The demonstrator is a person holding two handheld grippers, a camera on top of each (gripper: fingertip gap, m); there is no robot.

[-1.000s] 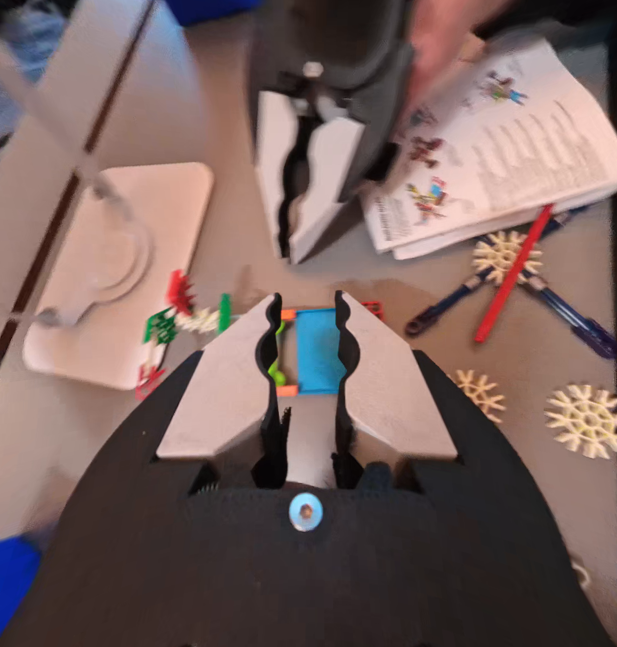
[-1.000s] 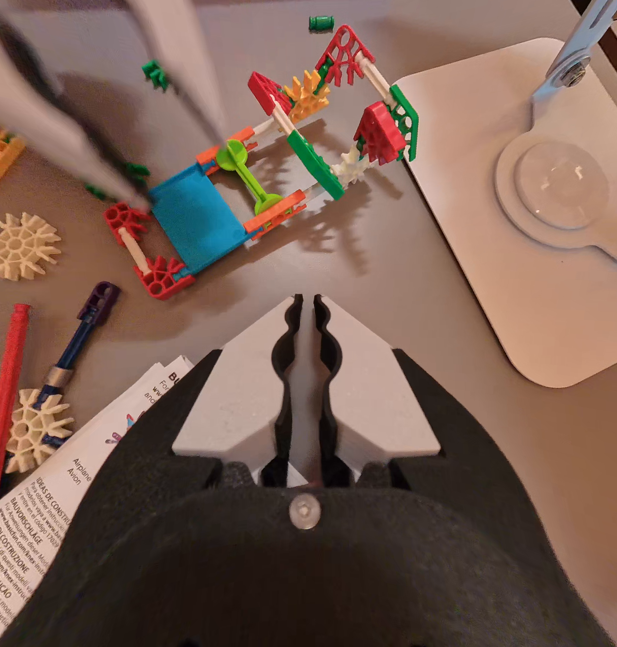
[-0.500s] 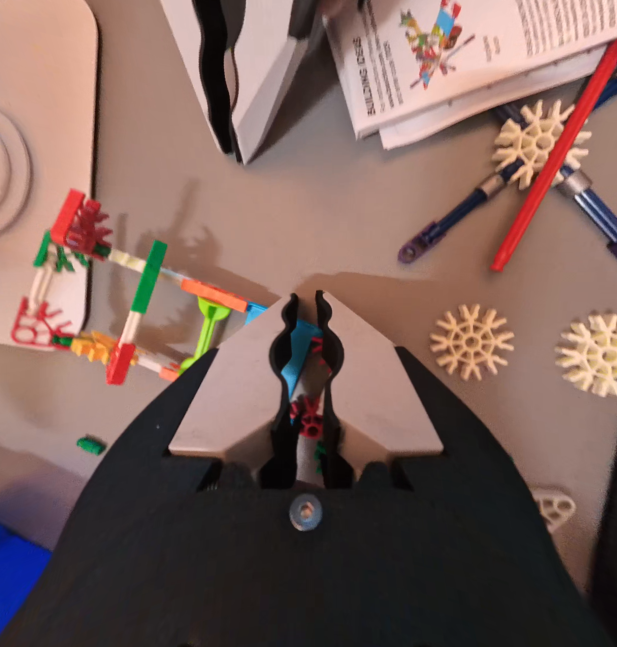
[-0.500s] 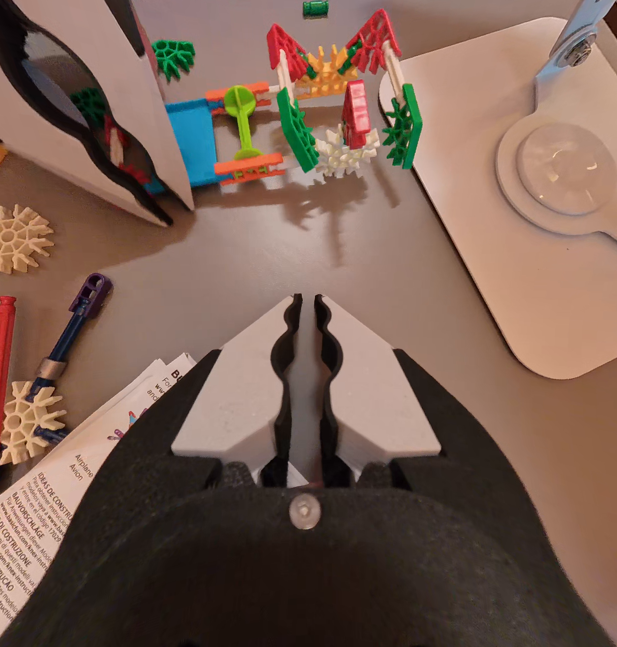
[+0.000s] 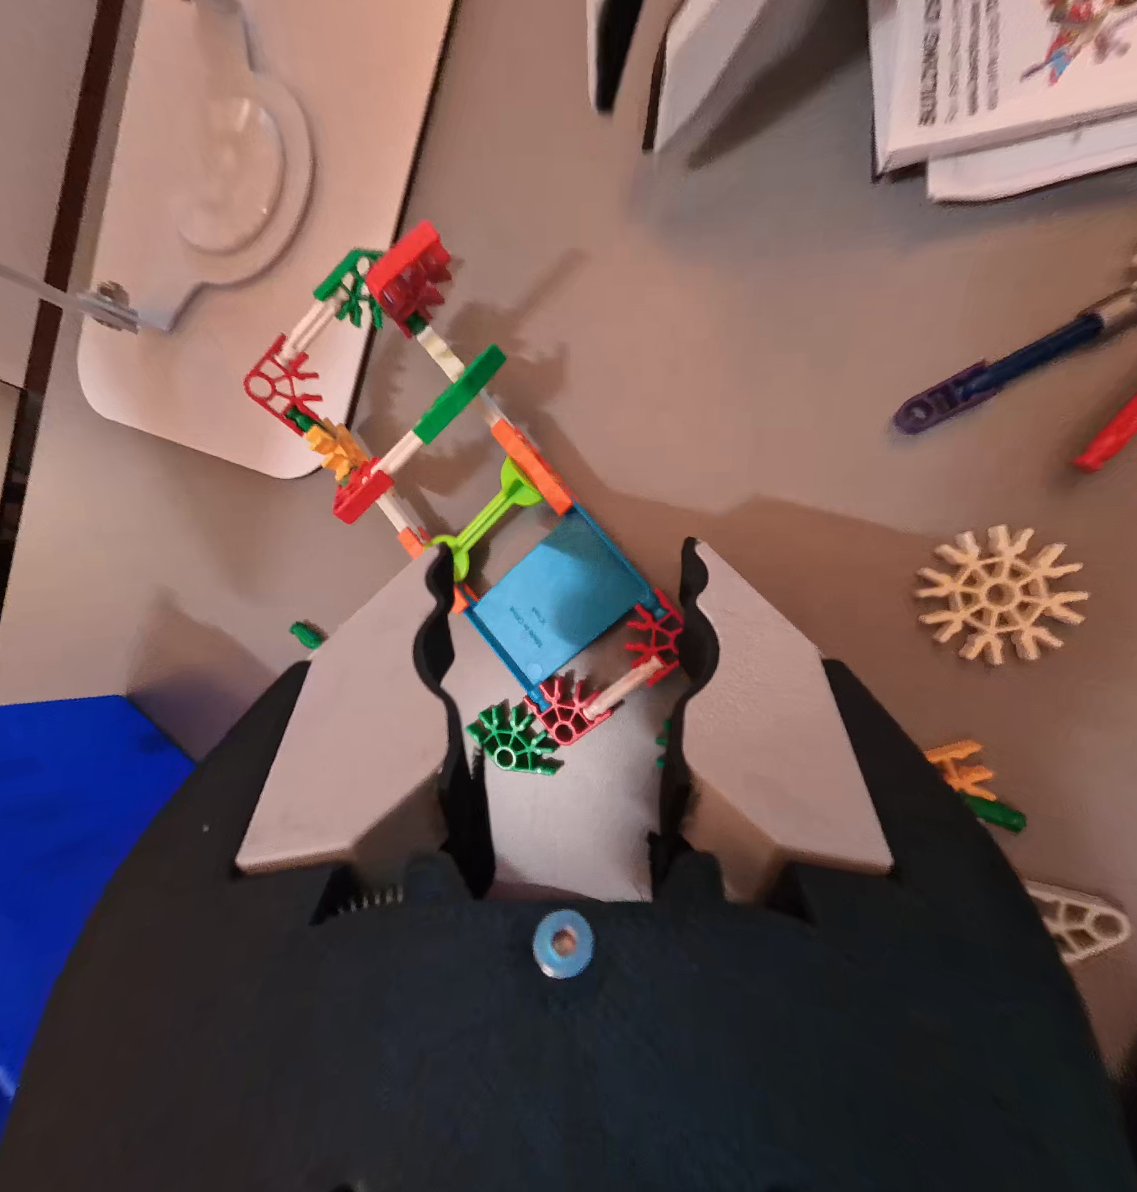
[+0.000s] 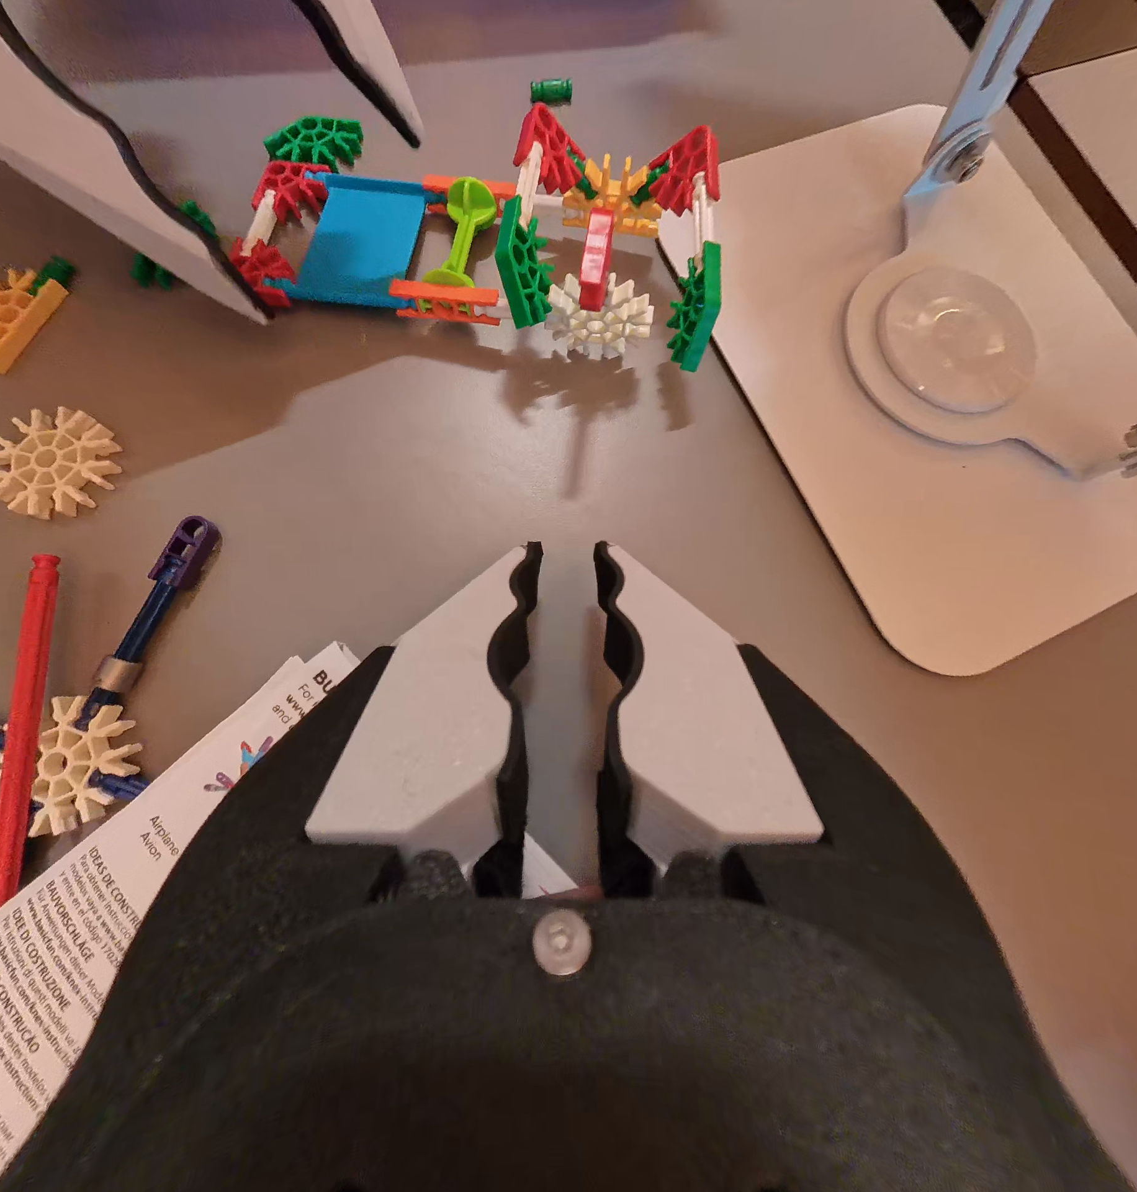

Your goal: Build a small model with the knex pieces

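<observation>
The left gripper is spread wide around the blue-panel end of the toy frame at frame centre, gripping nothing, seemingly to steady it. The right gripper, slightly parted and empty, hovers over bare table, lower centre.

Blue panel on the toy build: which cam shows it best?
The left wrist view: the blue panel faces the camera nearly flat, filling the gap of the open left claw. The right wrist view shows it farther off and foreshortened, though unobstructed, next to the left claw's finger.
</observation>
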